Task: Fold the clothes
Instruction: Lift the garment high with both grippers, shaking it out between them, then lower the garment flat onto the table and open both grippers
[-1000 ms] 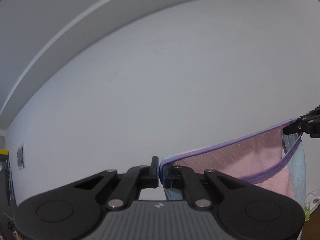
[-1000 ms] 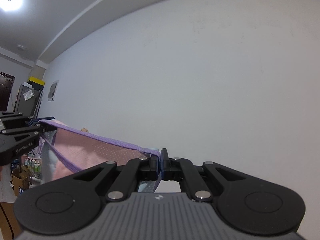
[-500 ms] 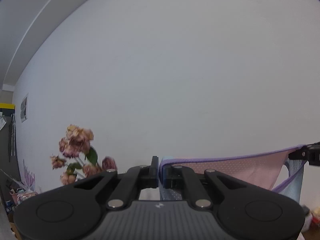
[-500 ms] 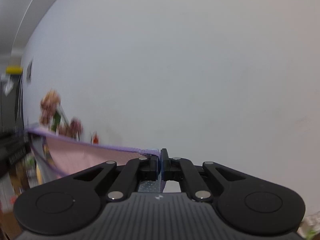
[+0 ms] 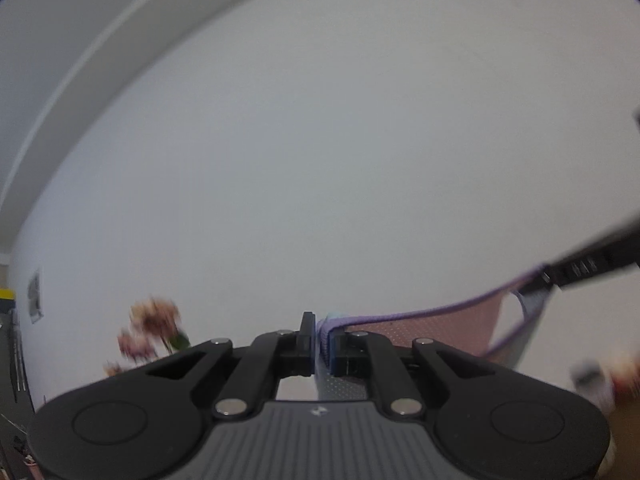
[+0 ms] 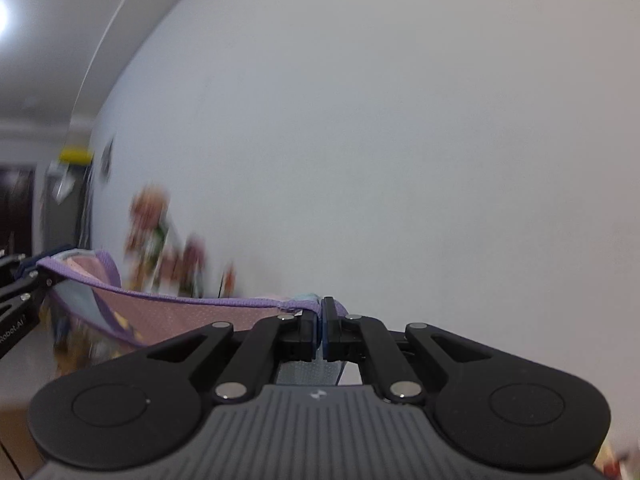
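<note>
A pink dotted garment [image 5: 436,330] with purple trim and a pale blue panel hangs stretched in the air between both grippers. My left gripper [image 5: 322,340] is shut on one corner of its purple edge. My right gripper [image 6: 321,322] is shut on the other corner; the garment [image 6: 184,316] runs from it to the left. In the left wrist view the right gripper [image 5: 580,270] shows at the far right, blurred. At the left edge of the right wrist view is the left gripper [image 6: 20,292]. The garment's lower part is hidden below the gripper bodies.
A plain white wall [image 5: 320,160] fills both views, with the ceiling edge [image 5: 100,52] above. Blurred pink dried flowers [image 5: 150,330] stand low at the left, the same flowers [image 6: 156,236] in the right wrist view. A grey cabinet with a yellow top [image 6: 74,156] stands far left.
Both grippers tilted down, then back up, keeping hold of the garment. The flowers came into view and are now blurred by motion. The garment's top edge sags more than before.
</note>
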Demonstrator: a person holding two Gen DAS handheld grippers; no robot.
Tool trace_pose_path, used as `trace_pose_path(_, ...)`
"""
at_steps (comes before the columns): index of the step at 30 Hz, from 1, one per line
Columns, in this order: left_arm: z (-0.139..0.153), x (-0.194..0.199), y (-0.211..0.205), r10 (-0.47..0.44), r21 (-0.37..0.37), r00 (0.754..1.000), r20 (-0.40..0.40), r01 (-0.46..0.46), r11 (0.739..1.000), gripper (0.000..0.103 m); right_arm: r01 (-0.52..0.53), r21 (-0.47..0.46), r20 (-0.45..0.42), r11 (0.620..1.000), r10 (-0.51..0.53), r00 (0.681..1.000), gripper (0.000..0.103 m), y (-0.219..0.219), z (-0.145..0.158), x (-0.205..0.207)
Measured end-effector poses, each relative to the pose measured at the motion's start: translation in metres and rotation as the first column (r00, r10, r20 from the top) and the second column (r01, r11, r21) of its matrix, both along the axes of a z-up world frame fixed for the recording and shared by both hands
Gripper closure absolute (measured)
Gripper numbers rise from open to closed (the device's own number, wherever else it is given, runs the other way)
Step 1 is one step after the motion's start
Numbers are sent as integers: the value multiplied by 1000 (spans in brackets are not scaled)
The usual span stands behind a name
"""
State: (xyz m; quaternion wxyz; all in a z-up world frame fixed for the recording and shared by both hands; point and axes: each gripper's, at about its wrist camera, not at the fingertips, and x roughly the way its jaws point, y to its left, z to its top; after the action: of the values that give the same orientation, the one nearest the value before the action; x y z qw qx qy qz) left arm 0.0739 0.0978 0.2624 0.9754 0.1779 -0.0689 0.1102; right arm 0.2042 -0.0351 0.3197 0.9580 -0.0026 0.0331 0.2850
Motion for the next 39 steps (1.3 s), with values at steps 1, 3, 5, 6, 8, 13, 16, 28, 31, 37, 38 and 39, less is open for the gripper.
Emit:
trace_pose_path(1,-24,-12,-7,-3,15,999,-46,4,1000,97,-15,-28,-33,1000,14,999,101,-6,-21,-8)
trace_pose_path(3,-72,-35,-21,-24,43,987,-159,31,999,97,-41,-77,-120,996,31,992,101,-20,-71,-28)
trace_pose_path(5,-116,-55,-34,-46,39,955,-291,60,997,97,-70,-123,-208,990,43,977,101,-37,-122,-55)
trace_pose_path(6,-136,-61,-36,-61,24,934,-352,75,997,97,-80,-145,-239,986,44,970,101,-44,-146,-68)
trace_pose_path(8,-171,-63,-31,-96,-13,889,-449,101,995,97,-92,-166,-274,982,44,961,101,-57,-164,-88)
trace_pose_path(13,-212,-121,-67,-109,-17,828,-550,120,993,96,-127,-215,-362,968,41,931,100,-89,-208,-141)
trace_pose_path(16,-225,-146,-83,-119,-7,802,-585,141,990,91,-149,-244,-412,958,36,910,99,-108,-234,-171)
trace_pose_path(28,-220,-191,-74,-272,-26,694,-667,343,939,38,-211,-231,-530,950,59,846,58,-140,-238,-212)
trace_pose_path(31,-217,-194,-60,-347,-93,653,-673,391,916,37,-220,-160,-549,962,99,830,53,-154,-230,-217)
trace_pose_path(37,-199,-161,-51,-379,-170,648,-661,363,916,36,-250,-154,-533,956,132,836,55,-140,-222,-193)
trace_pose_path(38,-198,-152,-53,-373,-171,641,-671,356,919,36,-278,-169,-530,946,150,834,55,-130,-221,-187)
trace_pose_path(39,-198,-143,-56,-371,-171,631,-681,356,919,36,-303,-195,-529,933,160,833,56,-120,-219,-181)
